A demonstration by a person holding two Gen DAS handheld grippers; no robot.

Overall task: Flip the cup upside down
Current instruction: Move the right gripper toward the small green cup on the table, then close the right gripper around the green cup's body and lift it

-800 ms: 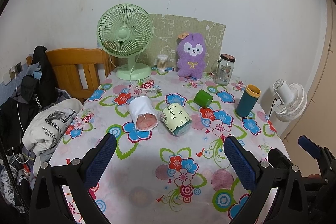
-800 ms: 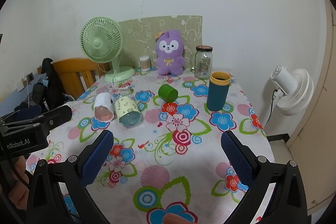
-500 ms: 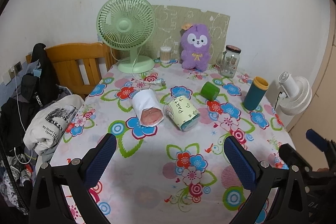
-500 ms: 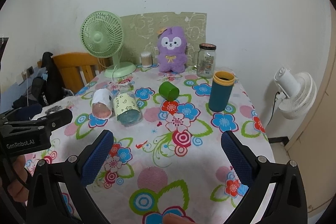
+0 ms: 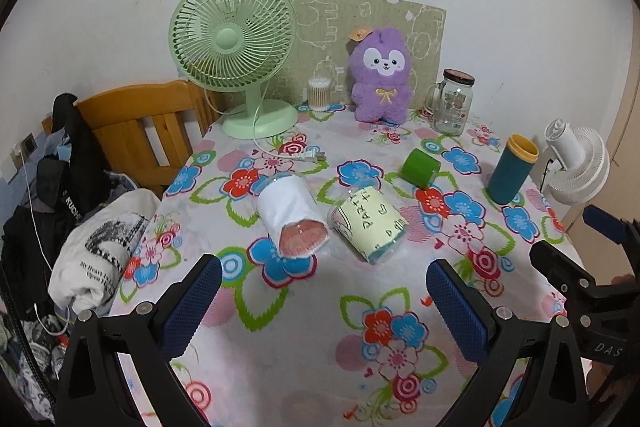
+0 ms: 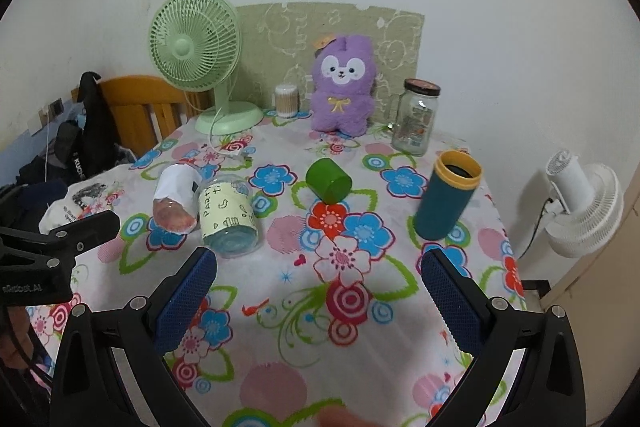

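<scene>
A teal cup with a yellow rim (image 5: 511,169) (image 6: 446,195) stands upright at the table's right side. A white-wrapped cup (image 5: 291,217) (image 6: 174,199) and a clear cup with a pale "PARTY" label (image 5: 368,223) (image 6: 227,217) lie on their sides mid-table. A small green cup (image 5: 420,168) (image 6: 328,181) lies on its side behind them. My left gripper (image 5: 320,301) is open and empty, just short of the two lying cups. My right gripper (image 6: 318,301) is open and empty, short of the teal cup and green cup.
A green desk fan (image 5: 234,47), a cotton-swab jar (image 5: 319,94), a purple plush toy (image 5: 382,77) and a glass jar (image 5: 452,103) line the back. A wooden chair with clothes (image 5: 132,131) stands left. A white fan (image 6: 580,203) stands right of the table.
Both grippers have moved forward toward the table; the cups look larger and nearer. Nothing on the table has moved and both grippers stay open.
</scene>
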